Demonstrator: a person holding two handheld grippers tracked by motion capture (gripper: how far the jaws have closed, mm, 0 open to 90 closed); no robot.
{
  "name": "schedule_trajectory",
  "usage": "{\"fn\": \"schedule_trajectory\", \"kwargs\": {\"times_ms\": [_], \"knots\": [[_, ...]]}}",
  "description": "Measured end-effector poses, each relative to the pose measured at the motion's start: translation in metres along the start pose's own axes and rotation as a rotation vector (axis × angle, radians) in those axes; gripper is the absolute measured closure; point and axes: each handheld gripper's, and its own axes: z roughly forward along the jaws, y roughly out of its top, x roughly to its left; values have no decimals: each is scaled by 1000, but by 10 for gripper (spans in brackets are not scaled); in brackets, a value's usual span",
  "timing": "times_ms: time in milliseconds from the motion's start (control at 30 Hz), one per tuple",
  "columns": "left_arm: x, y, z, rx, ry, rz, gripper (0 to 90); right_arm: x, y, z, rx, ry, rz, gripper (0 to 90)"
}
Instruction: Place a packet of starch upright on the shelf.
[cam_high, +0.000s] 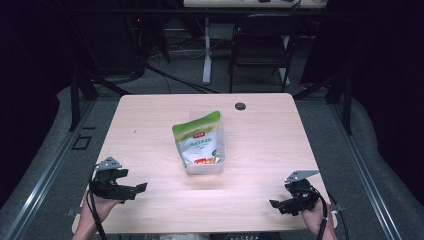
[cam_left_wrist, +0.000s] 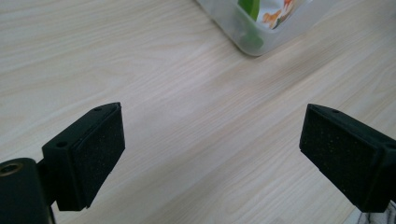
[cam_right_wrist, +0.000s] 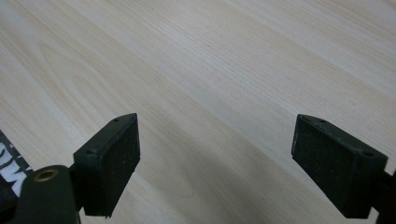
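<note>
Pouch (cam_high: 198, 138): green-and-white snack bag, lying tilted in the clear tub, top edge propped over the far rim, lower end down by the near wall.
Tub (cam_high: 218, 167): clear plastic, mid-table, well apart from both tongs; near corner seen in the left gripper view (cam_left_wrist: 261, 44).
Left gripper (cam_high: 141, 188): near-left part of the table (cam_high: 150, 125), jaws spread wide, nothing between the pads; bare wood in the gap (cam_left_wrist: 212, 154).
Right gripper (cam_high: 274, 204): near-right edge, jaws likewise wide apart and empty (cam_right_wrist: 215, 158), pointing inward across the table.
Stage, as judged: approach not yet begun; pouch untouched.
Risk, slip: glossy film, soft fill; pinch on a flat face likely to skid off. Better odds on the raised top seam.
Risk, tub drag: light, unweighted tub; a lift with the bag's lower end caught against the near wall likely to carry or tip it. One tong needed to steady the rim.
Risk, rim strike: wide jaws coming in low could knock the thin wall and shove the tub across the smooth wood.
Risk, crush: hard squeeze mid-bag likely to break contents.
Unclear: whether sealed or already opened, and how full.
</note>
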Motion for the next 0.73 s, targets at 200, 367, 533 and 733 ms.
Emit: {"fn": "schedule_trajectory", "kwargs": {"times_ms": [200,367,533,733], "knots": [[5,-14,11,28,32,-62,64,0,0,0,10,0,-4,149],[8,-24,20,48,33,-86,58,0,0,1,11,-5,-3,150],[6,-26,25,61,27,-73,34,0,0,1,7,-9,-7,150],[6,-25,24,37,31,-57,18,-1,0,2,11,-6,-2,150]]}}
